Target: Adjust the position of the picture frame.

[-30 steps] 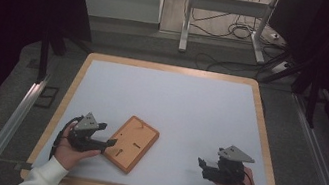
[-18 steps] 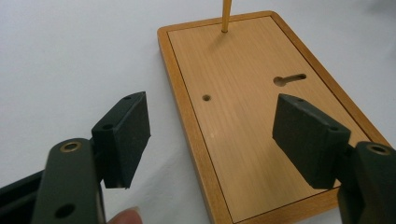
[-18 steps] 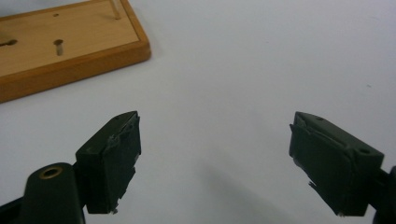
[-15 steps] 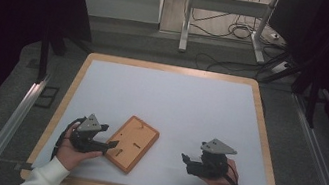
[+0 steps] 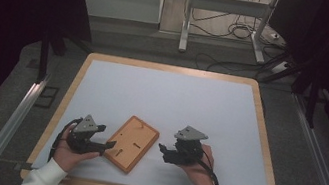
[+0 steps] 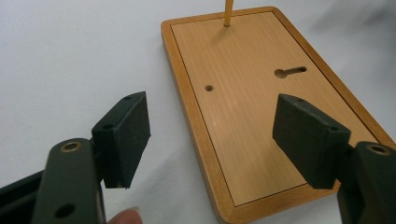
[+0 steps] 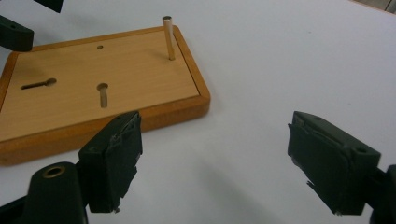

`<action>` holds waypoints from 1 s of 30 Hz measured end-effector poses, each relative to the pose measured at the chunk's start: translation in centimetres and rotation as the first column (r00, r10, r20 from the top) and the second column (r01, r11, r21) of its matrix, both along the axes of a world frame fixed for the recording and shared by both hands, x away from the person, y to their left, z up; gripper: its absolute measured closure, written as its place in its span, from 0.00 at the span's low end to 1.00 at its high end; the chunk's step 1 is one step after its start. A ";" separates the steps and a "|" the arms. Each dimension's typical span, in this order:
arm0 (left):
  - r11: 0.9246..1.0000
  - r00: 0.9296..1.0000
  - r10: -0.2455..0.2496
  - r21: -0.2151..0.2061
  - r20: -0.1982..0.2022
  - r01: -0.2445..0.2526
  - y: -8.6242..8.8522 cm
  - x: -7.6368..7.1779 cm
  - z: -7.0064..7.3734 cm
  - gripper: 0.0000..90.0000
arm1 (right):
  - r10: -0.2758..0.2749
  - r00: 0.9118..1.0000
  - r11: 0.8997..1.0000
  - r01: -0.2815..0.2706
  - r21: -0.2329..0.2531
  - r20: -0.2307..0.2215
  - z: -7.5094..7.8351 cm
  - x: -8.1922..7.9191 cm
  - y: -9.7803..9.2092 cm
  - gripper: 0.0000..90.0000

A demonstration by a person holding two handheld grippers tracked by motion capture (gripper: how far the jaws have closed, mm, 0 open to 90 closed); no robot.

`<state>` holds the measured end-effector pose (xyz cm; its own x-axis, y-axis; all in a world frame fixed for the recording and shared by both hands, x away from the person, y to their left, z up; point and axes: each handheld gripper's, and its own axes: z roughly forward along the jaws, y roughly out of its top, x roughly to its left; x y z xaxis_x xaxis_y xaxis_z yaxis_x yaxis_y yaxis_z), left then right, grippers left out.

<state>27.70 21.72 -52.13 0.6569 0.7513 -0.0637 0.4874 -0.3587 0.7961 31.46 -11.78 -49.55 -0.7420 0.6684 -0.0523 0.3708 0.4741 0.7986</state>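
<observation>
Desk (image 5: 267, 135), wood-rimmed, white-topped.
Wooden board (image 5: 132, 143) lying flat near front edge, thin upright peg (image 7: 168, 38) at one corner.

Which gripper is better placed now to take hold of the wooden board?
The left gripper: its open jaws already straddle the wooden board's near corner. The right gripper, also open, stands apart over bare table.

White sleeves (image 5: 44, 179); black tongs (image 5: 108, 145) w/ grey triangular plates, trailing black cables.
</observation>
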 end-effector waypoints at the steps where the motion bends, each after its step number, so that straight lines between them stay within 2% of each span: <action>1: 1.000 1.000 0.000 0.000 0.000 0.000 0.0 0.0 0.0 0.30 | 0.000 1.000 1.000 0.000 0.000 0.000 0.0 0.0 0.0 0.21; 4: 1.000 1.000 -0.001 0.001 0.002 0.001 0.0 -0.1 0.0 0.30 | 0.033 0.999 0.999 -0.033 0.006 -0.014 -0.3 0.5 1.4 0.25; 8: 1.000 1.000 -0.001 -0.001 -0.002 0.001 0.0 0.0 -0.1 0.30 | 0.044 0.999 0.999 -0.043 0.002 -0.005 -0.4 0.8 2.4 0.27; 10: 1.000 1.000 -0.002 -0.003 -0.003 0.002 0.0 0.0 -0.1 0.30 | 0.056 0.998 0.998 -0.056 0.001 0.003 -0.5 1.2 3.6 0.28; 13: 1.000 1.000 -0.004 -0.004 -0.001 0.004 0.0 0.0 -0.1 0.30 | 0.059 0.998 0.998 -0.059 0.000 0.002 -0.5 1.4 4.0 0.30; 20: 1.000 1.000 -0.010 -0.002 -0.002 0.010 -0.1 0.0 -0.1 0.30 | 0.096 0.995 0.995 -0.096 0.006 -0.020 -1.1 3.0 5.9 0.42; 26: 1.000 1.000 -0.004 -0.005 0.001 0.004 0.0 -0.1 0.0 0.30 | 0.106 0.994 0.994 -0.105 0.009 -0.031 -1.3 3.9 7.0 0.48; 30: 1.000 1.000 -0.002 -0.003 0.000 0.002 0.0 -0.1 0.0 0.30 | 0.092 0.994 0.996 -0.091 0.014 -0.053 -2.1 4.8 7.6 0.53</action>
<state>27.64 21.73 -52.18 0.6581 0.7501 -0.0658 0.4866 -0.3569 0.7974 36.22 -4.20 -51.64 -0.8015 0.5979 -0.0035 0.3684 0.4985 0.7847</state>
